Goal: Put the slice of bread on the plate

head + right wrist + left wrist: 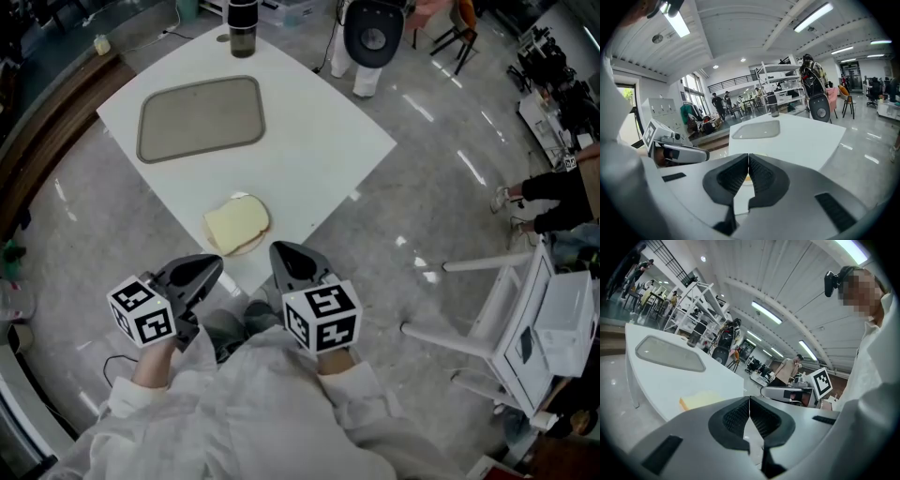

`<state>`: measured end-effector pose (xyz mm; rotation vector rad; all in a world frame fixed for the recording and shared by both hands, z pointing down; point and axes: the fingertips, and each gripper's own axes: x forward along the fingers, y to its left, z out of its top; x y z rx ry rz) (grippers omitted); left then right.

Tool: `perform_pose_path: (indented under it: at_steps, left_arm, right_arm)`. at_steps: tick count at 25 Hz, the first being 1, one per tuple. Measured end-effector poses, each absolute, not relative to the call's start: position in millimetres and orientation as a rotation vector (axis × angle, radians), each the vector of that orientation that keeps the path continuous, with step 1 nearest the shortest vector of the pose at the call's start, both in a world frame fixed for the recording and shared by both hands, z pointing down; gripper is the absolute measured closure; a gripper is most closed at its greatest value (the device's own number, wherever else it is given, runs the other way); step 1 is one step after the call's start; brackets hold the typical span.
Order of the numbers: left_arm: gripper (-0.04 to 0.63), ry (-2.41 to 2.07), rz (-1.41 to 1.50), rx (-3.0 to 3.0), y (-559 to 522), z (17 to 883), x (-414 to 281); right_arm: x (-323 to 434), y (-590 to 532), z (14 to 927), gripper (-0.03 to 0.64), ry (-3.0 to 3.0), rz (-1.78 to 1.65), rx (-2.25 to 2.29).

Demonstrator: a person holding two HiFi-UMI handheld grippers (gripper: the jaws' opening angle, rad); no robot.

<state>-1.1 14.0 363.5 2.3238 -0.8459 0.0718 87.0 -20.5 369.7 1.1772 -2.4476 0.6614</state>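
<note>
Table (pixel 309 141): pale, soft-cornered bread slice (pixel 236 225) at near corner, bare surface toward tray (pixel 201 118); left gripper (pixel 216 264), right gripper (pixel 277 249) closed, empty, flanking that corner.

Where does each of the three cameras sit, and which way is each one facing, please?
Head view: on the person's head, steeply down onto the table, tray and bread slice; sleeves, left claw and right claw show.
Left gripper view: on the left claw, along its shut jaws over the table; the person's torso at right.
Right gripper view: on the right claw, along its shut jaws toward tray and bottle; sleeve at left.
Shared: both gripper views show the tray and the other claw.
</note>
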Motion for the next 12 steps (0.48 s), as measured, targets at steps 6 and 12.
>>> perform_pose_path:
  at_steps: [6, 12]
  left_arm:
    - [0.586, -0.885, 0.091, 2.305, 8, 372, -3]
    - [0.586, -0.885, 0.085, 2.283, -2, 376, -14]
  right_arm:
    - [87, -25, 373, 0.601, -2.451, 0.663, 1.153]
    - [80, -23, 379, 0.601, -2.446, 0.686, 1.126]
